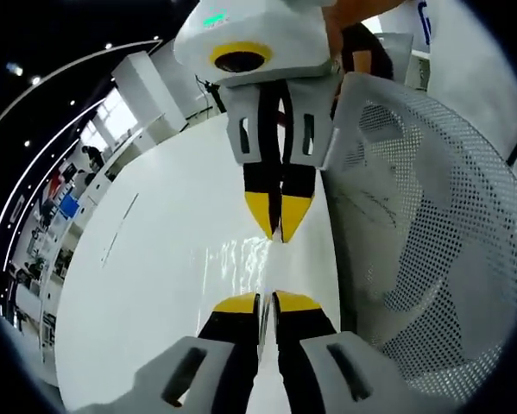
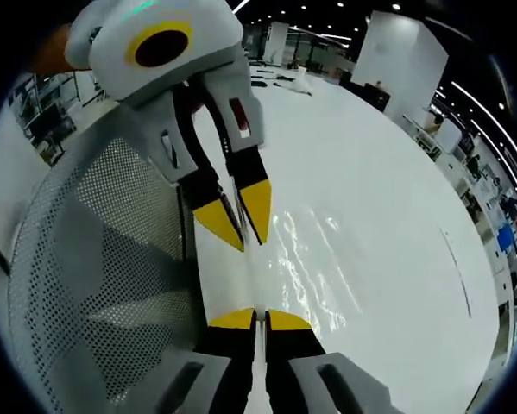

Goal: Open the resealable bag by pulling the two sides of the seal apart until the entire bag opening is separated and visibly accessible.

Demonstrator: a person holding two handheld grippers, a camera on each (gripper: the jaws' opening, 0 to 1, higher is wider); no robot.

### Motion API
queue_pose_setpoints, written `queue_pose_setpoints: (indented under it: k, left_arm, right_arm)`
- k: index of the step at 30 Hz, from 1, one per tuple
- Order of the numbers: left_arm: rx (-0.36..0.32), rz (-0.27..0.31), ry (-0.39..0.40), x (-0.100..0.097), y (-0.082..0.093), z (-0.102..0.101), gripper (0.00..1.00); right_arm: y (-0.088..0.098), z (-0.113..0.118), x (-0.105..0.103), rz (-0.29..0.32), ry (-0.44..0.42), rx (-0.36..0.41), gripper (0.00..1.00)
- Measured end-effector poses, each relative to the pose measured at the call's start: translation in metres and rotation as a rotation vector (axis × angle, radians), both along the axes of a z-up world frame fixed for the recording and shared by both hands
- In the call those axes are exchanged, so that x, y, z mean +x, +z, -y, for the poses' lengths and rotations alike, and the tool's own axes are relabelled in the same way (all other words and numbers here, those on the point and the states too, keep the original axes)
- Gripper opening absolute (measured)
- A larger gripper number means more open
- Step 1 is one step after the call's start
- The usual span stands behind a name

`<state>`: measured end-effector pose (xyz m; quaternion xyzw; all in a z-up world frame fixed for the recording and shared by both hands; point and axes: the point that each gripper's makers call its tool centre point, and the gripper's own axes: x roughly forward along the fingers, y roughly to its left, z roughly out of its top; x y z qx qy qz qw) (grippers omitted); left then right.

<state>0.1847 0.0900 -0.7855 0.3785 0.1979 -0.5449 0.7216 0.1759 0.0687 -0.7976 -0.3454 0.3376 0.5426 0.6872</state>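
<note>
You held the two grippers nose to nose beside the chair (image 1: pixel 431 224), its white perforated back curving up alongside them. In the left gripper view, the left gripper (image 1: pixel 267 302) rose from the bottom edge. Its yellow-tipped jaws were drawn almost together, with only a thin slit between them. The right gripper (image 1: pixel 278 220) came down from the top toward it, its tips pinched to a point. The chair stood just to the side of both.

The bag (image 1: pixel 241 259) was clear film and hard to make out. It showed as a patch of rippled glints in the gap between the two sets of tips, next to the chair and over the white table (image 1: pixel 154 259). The film appeared to run into both pairs of jaws, so each claw looked clenched on an edge of the bag, though the exact grip line was too fine to see. You could not tell from these views whether the seal was parted.

In the right gripper view the same glints spread out from the tips on the side away from the chair. The table stretched well beyond the chair. Shelving, windows and ceiling lights were at the room's far edges.
</note>
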Motion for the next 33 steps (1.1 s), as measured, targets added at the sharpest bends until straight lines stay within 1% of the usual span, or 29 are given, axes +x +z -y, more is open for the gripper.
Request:
queue_pose_setpoints:
  k: [2,4,5,6,8,9,10,11,14,16,17,19,21,23,24,27,28,30,32,33]
  left_arm:
    - [0.004,-0.003,-0.001,0.0,-0.001,0.003,0.02]
    - [0.029,0.004,-0.005,0.001,-0.005,0.003,0.01]
    - [0.052,0.017,-0.024,0.0,-0.007,0.001,0.0]
    - [0.056,0.018,-0.033,-0.001,-0.007,0.001,0.0]
    - [0.057,0.03,-0.052,-0.003,-0.008,0.002,0.0]
    - [0.061,0.043,-0.066,-0.003,-0.008,0.002,0.0]
    - [0.058,0.052,-0.067,-0.003,-0.007,0.002,0.0]
    - [0.054,0.052,-0.067,-0.003,-0.006,0.003,0.0]
    - [0.021,0.063,-0.069,-0.004,0.0,0.007,0.0]
    - [0.014,0.079,-0.082,-0.004,0.003,0.011,0.0]
    - [0.014,0.083,-0.086,-0.004,0.003,0.011,0.0]
    - [0.028,0.08,-0.099,-0.006,-0.001,0.011,0.0]
    - [0.035,0.071,-0.101,-0.007,-0.006,0.008,0.0]
    - [0.029,0.056,-0.095,-0.009,-0.009,0.006,0.0]
    - [0.029,0.054,-0.094,-0.01,-0.01,0.006,0.0]
    - [0.037,0.022,-0.077,-0.013,-0.019,0.005,0.0]
    - [0.044,0.022,-0.076,-0.013,-0.021,0.005,0.0]
    - [0.072,0.031,-0.08,-0.013,-0.026,0.005,0.0]
    - [0.094,0.072,-0.09,-0.01,-0.028,0.005,0.0]
    - [0.101,0.071,-0.084,-0.009,-0.03,0.005,0.0]
  right_arm:
    - [0.0,-0.002,-0.001,-0.003,0.003,0.0,0.0]
    - [0.0,-0.002,-0.003,-0.007,0.006,-0.001,0.0]
    - [0.0,-0.002,-0.003,-0.005,0.013,0.002,0.0]
    - [0.0,-0.003,-0.003,-0.003,0.016,0.004,0.0]
    - [-0.001,-0.001,-0.004,-0.02,0.026,0.005,0.0]
    - [-0.002,-0.002,-0.003,-0.012,0.029,0.009,0.0]
    - [0.0,-0.004,0.0,0.015,0.047,0.025,0.0]
    - [0.001,-0.006,-0.001,0.027,0.07,0.04,0.01]
    - [-0.001,-0.011,0.0,0.018,0.065,0.049,0.03]
    - [-0.005,-0.012,0.001,0.013,0.063,0.039,0.03]
    - [-0.01,-0.01,0.001,0.002,0.058,0.02,0.02]
    - [-0.018,-0.006,0.001,-0.015,0.048,-0.007,0.01]
    - [-0.023,-0.002,-0.001,-0.031,0.036,-0.033,0.0]
    - [-0.025,-0.002,-0.003,-0.038,0.032,-0.032,0.0]
    - [-0.026,-0.002,-0.003,-0.034,0.029,-0.032,0.0]
    - [-0.031,-0.001,-0.006,-0.037,0.013,-0.041,0.0]
    - [-0.034,0.001,-0.005,-0.02,0.019,-0.058,0.0]
    - [-0.039,0.005,-0.005,-0.003,0.03,-0.088,0.0]
    - [-0.043,0.006,-0.004,-0.001,0.01,-0.096,0.0]
    - [-0.045,0.007,-0.003,-0.005,-0.013,-0.099,0.0]
